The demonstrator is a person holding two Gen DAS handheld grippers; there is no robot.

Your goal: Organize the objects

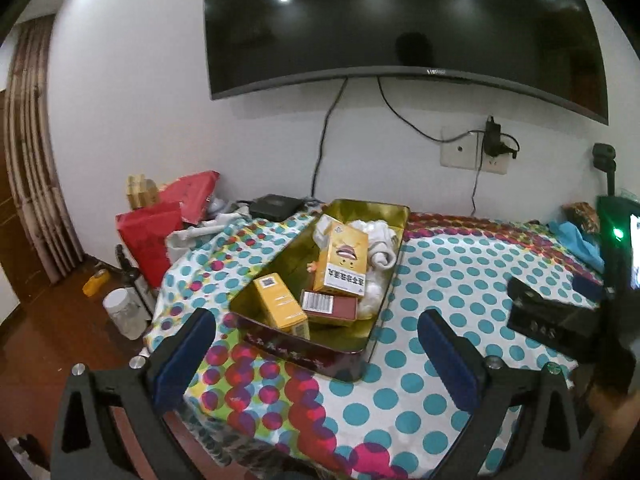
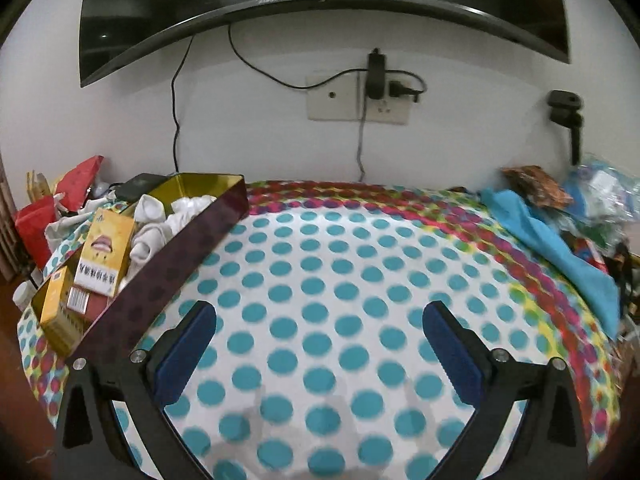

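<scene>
The gold tin (image 1: 362, 208) is sitting on the dotted cloth (image 1: 440, 280) that is covering the surface, toward its left side, and it is serving as the collecting place: a large yellow box (image 1: 344, 264) is leaning across a red box (image 1: 332, 305), a smaller yellow box (image 1: 280, 306) is standing at the near corner, and white rolled socks (image 1: 380, 248) are filling the far end. Everything loose on this stretch seems already gathered inside, so the cloth to the right is lying bare. The left gripper (image 1: 318, 344) is hanging just in front of the tin's near wall with its jaws released wide and gripping nothing. The right gripper (image 2: 320, 340) is hovering over bare cloth beside the tin's long side, jaws likewise spread and empty. A blue cloth (image 2: 552, 252) and some wrappers are lying at the far right edge, probably next to sort
</scene>
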